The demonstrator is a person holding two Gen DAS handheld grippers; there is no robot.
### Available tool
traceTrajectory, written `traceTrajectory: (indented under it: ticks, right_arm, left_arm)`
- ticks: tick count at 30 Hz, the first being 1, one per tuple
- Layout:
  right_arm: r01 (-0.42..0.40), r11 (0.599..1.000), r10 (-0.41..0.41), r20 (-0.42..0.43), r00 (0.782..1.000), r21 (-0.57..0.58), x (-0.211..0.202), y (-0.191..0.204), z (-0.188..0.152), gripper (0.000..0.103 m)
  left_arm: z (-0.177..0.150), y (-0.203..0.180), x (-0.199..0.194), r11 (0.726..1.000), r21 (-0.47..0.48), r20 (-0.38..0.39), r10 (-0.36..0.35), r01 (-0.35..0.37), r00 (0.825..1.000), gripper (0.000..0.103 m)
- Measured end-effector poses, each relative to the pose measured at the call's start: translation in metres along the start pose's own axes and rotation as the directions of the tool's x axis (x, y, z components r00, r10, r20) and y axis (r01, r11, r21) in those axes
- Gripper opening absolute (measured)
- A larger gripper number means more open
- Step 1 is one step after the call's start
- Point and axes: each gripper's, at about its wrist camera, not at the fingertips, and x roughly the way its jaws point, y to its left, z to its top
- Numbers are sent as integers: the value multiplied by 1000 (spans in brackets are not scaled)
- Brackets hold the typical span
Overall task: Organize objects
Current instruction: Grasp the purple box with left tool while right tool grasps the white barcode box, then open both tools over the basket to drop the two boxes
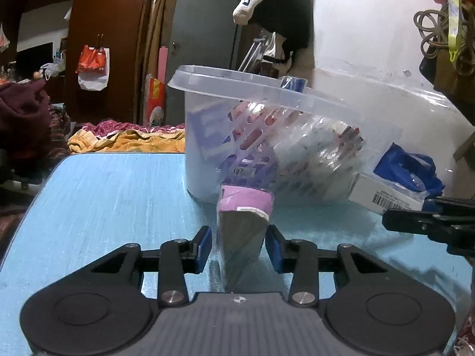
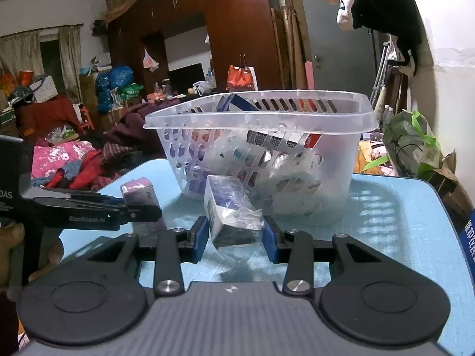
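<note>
Left gripper (image 1: 239,244): pads straddle the pink pack (image 1: 243,222) at frame centre, gaps visible, not clamped. Right gripper (image 2: 234,235): likewise wide around the wrapped box (image 2: 230,216), centre. Basket (image 2: 258,118) behind already holds several packs; I reckon these two remain. Readable: "GenRobot.AI" on left gripper's finger.

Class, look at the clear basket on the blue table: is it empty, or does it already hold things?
Already holding things. Through the basket walls, several small boxes show, and a blue one pokes above the rim.
</note>
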Motion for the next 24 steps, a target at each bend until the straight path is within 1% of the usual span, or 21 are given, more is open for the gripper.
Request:
traceTrajectory:
  ticks: [1, 3, 4, 5, 6, 7, 8, 9, 10, 11, 13, 14, 16, 17, 18, 19, 20, 21, 22, 23, 24]
  right_arm:
    - [0, 1000, 0, 7, 1000, 0, -2, 1, 0, 42]
    - [-5, 1000, 5, 40, 999, -1, -11, 3, 0, 42]
    - [-22, 1000, 22, 69, 997, -4, -19, 4, 2, 42]
    - [-33, 999, 34, 109, 993, -7, -29, 5, 6, 42]
    - [-39, 999, 40, 152, 987, -14, -38, 7, 13, 42]
    - [-30, 999, 34, 200, 979, -22, -45, 9, 22, 42]
    - [0, 999, 9, 252, 968, -36, -50, 12, 35, 42]
    - [30, 998, -13, 295, 956, -51, -53, 14, 47, 42]
    - [53, 996, -28, 330, 944, -67, -53, 15, 60, 42]
    - [77, 993, -41, 358, 933, -86, -49, 15, 76, 42]
    - [141, 983, -88, 380, 921, -115, -34, 12, 104, 42]
    - [155, 981, -101, 368, 924, -120, -24, 10, 114, 42]
    - [154, 981, -108, 321, 941, -122, 0, 2, 129, 44]
    - [157, 979, -109, 309, 945, -132, 13, -2, 132, 55]
    - [166, 975, -115, 297, 948, -151, 23, -3, 132, 78]
    - [211, 963, -157, 289, 944, -165, 34, -3, 132, 89]
    - [266, 950, -211, 293, 933, -163, 40, -1, 129, 100]
    - [282, 945, -226, 294, 929, -164, 38, 1, 125, 101]
    - [250, 953, -195, 285, 938, -172, 36, 1, 122, 102]
    - [201, 964, -147, 279, 949, -176, 31, 0, 119, 103]
    - [170, 970, -118, 276, 954, -174, 26, 0, 116, 103]
  left_arm:
    - [-1, -1, -3, 1000, 4, 19, 8, -8, 1000, 39]
    - [-3, -2, -18, 1000, 8, 99, 25, -26, 995, 38]
    - [-4, -2, -26, 1000, 5, 137, 8, -9, 991, 38]
    - [-1, -3, -35, 1000, -3, 171, -23, 24, 985, 38]
    - [5, -6, -45, 999, -6, 215, -50, 53, 975, 38]
    - [15, -10, -55, 998, -3, 267, -66, 69, 962, 38]
    - [29, -14, -64, 998, 0, 304, -65, 69, 951, 39]
    - [45, -19, -70, 998, -1, 326, -64, 68, 943, 39]
    - [64, -23, -73, 997, 1, 340, -75, 80, 938, 39]
    - [84, -28, -72, 996, 3, 342, -84, 88, 936, 39]
    - [120, -35, -64, 998, -14, 336, -54, 62, 940, 39]
    - [134, -38, -56, 998, -22, 322, -43, 53, 946, 39]
    - [151, -41, -37, 999, -40, 285, -16, 28, 958, 41]
    - [154, -41, -24, 999, -41, 264, 11, 0, 964, 42]
    - [155, -41, -11, 998, -43, 244, 46, -36, 969, 58]
    - [152, -40, 2, 996, -44, 207, 83, -76, 975, 85]
    - [149, -37, 11, 994, -44, 176, 103, -97, 979, 90]
    - [145, -35, 17, 993, -37, 161, 114, -109, 980, 90]
    - [141, -33, 19, 993, -21, 168, 117, -115, 979, 90]
    - [137, -32, 16, 992, -15, 180, 124, -123, 976, 90]
    - [134, -29, 12, 992, -15, 190, 125, -125, 974, 90]
